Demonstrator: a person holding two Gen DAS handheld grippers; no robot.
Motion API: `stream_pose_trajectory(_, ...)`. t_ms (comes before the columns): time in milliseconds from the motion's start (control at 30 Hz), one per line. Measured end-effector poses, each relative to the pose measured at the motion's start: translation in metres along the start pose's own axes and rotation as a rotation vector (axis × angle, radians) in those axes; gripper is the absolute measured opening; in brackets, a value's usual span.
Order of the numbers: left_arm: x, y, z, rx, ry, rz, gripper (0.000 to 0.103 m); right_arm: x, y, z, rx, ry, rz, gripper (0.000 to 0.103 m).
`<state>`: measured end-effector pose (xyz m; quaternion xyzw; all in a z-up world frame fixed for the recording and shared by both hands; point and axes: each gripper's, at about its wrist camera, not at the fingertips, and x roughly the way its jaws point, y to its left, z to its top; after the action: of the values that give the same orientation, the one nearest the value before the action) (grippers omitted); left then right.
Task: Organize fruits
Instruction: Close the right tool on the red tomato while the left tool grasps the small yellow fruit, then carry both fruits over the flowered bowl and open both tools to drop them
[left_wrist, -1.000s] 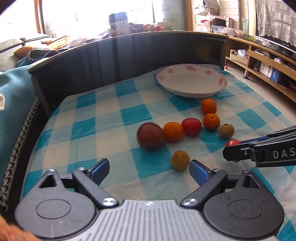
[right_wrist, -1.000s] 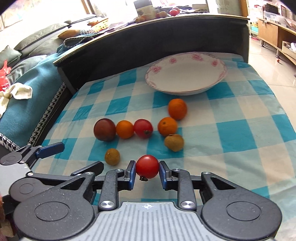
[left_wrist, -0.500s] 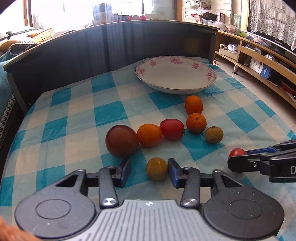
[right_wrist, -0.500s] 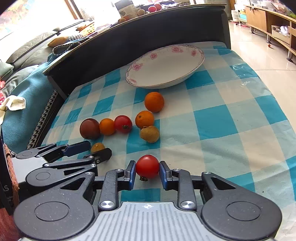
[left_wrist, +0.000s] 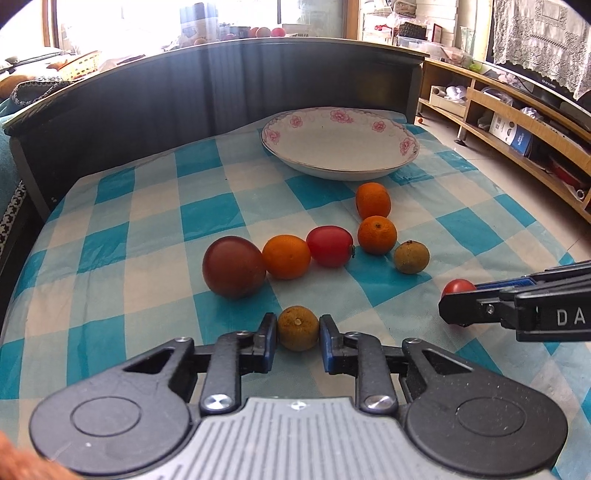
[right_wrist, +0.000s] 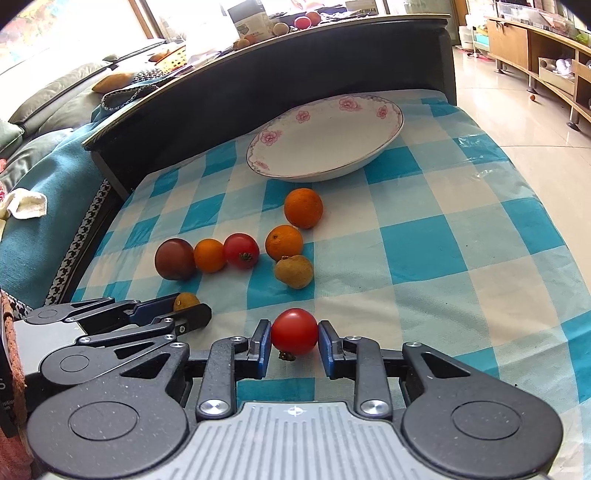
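Observation:
My left gripper (left_wrist: 297, 341) is shut on a small brownish-yellow fruit (left_wrist: 297, 328) just above the checked cloth. My right gripper (right_wrist: 294, 341) is shut on a red tomato (right_wrist: 294, 331); it also shows in the left wrist view (left_wrist: 458, 286). On the cloth lie a dark plum (left_wrist: 234, 266), an orange (left_wrist: 286, 257), a red tomato (left_wrist: 330, 246), two more oranges (left_wrist: 376, 235) (left_wrist: 373, 200) and a brown fruit (left_wrist: 411, 256). A white flowered plate (left_wrist: 340, 142) stands empty behind them.
A dark headboard-like wall (left_wrist: 221, 85) runs behind the plate. The blue and white checked cloth (left_wrist: 147, 229) drops off at the right edge to a tiled floor (right_wrist: 517, 110). Wooden shelving (left_wrist: 517, 122) stands at far right, a teal sofa (right_wrist: 44, 184) at left.
My left gripper moved forward over the brownish-yellow fruit and closed on it. My right gripper kept hold of the red tomato and shifted slightly.

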<state>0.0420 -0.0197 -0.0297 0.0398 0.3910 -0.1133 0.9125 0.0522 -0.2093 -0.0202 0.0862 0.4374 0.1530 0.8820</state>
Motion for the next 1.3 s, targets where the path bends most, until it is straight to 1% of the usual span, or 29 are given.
stream_pose_trajectory(100,-0.002,0.001,0.003,-0.019,-0.001,-0.015,0.033,0.001,0.0,0.003,0.001,-0.004,0.001,0.022)
stream_pose_trajectory(200,-0.004,-0.002,0.012,-0.027,-0.02,-0.037,0.033,0.001,0.0,0.01,0.007,-0.014,0.006,0.022)
stream_pose_trajectory(400,0.003,-0.001,0.041,-0.036,-0.054,-0.058,0.033,0.004,-0.001,0.038,0.004,-0.061,0.007,0.022)
stream_pose_trajectory(533,0.014,0.002,0.068,-0.05,-0.081,-0.075,0.033,0.011,-0.006,0.062,-0.007,-0.092,-0.004,0.022)
stream_pose_trajectory(700,0.035,0.0,0.1,-0.02,-0.11,-0.078,0.033,0.023,-0.009,0.09,-0.026,-0.12,-0.004,0.022)
stream_pose_trajectory(833,0.052,-0.001,0.118,-0.003,-0.117,-0.076,0.033,0.036,-0.015,0.109,-0.043,-0.13,-0.011,0.022)
stream_pose_trajectory(1067,0.076,-0.003,0.129,0.025,-0.101,-0.066,0.033,0.056,-0.024,0.121,-0.041,-0.119,-0.029,0.023)
stream_pose_trajectory(1300,0.086,-0.003,0.13,0.029,-0.09,-0.056,0.033,0.067,-0.03,0.124,-0.04,-0.105,-0.034,0.027)
